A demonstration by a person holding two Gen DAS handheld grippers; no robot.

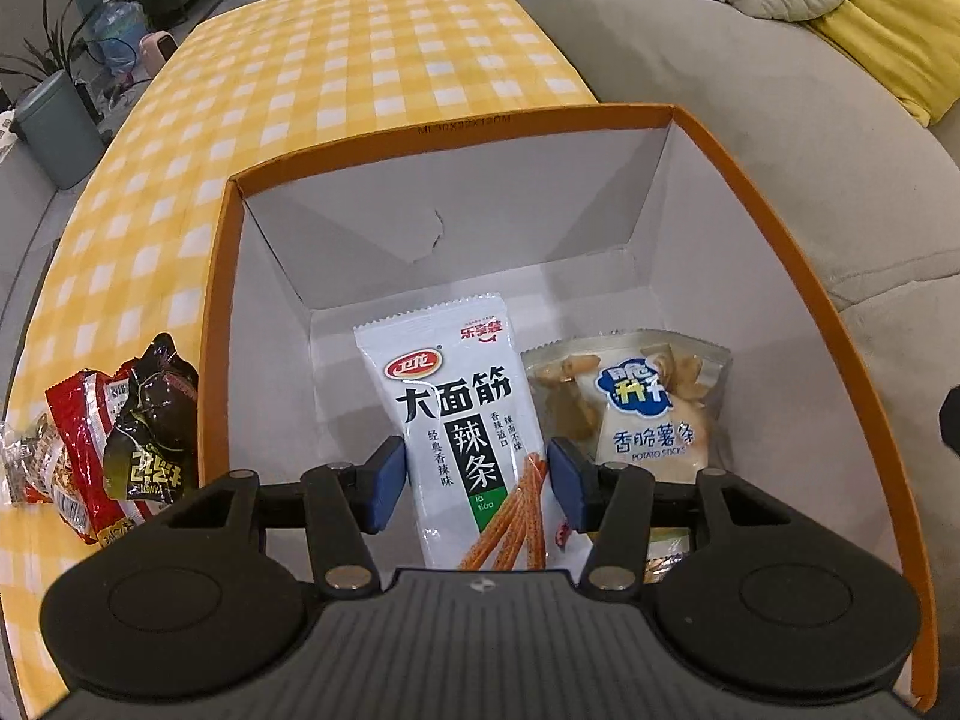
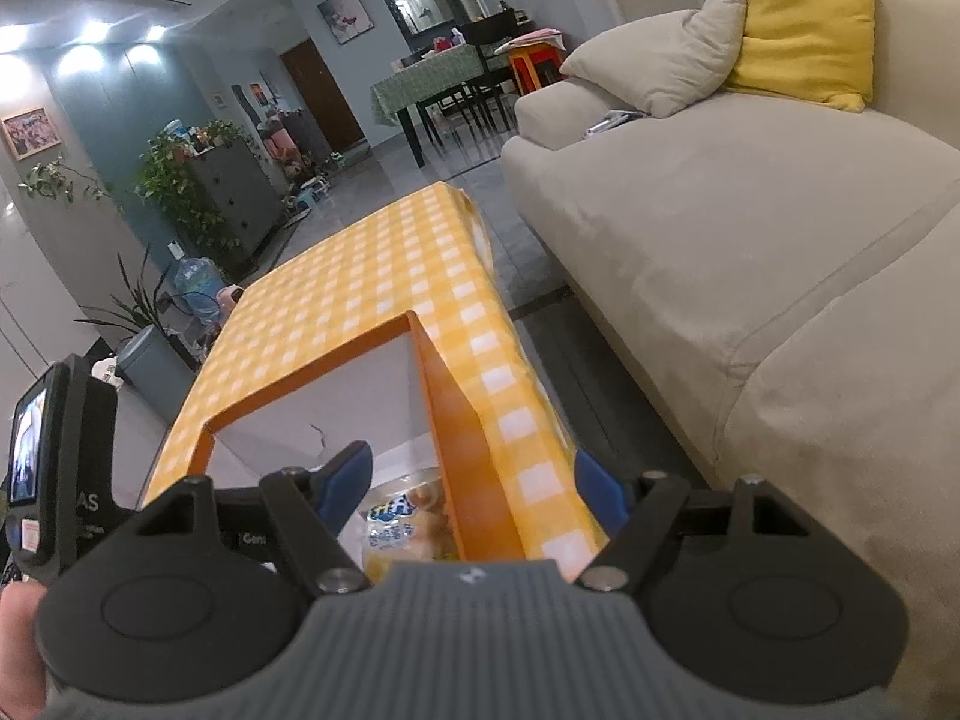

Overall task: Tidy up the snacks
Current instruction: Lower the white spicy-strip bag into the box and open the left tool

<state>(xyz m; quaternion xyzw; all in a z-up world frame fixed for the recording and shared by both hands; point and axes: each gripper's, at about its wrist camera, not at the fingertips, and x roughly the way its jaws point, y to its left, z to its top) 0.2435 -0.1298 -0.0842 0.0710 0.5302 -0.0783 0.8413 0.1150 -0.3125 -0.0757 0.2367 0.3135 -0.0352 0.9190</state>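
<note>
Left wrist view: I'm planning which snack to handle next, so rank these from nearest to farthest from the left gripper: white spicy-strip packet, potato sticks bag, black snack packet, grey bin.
1. White spicy-strip packet, between the fingers of the left gripper, inside the orange box.
2. Potato sticks bag, just right, in the box.
3. Black snack packet, left, outside on the tablecloth.
4. Grey bin, far left, on the floor.

Long low table with a yellow-and-white checked cloth over it, running away toward the far end of the room. Sitting right on it is an orange cardboard box with white inside walls, top open, parked at the near end along the sofa-side edge. Just left of the box, also straight on the cloth, there's a small heap of snack packets: a dark one, a red one, and a clear crinkly one. They overlap each other. The rest is just checked cloth.
</note>
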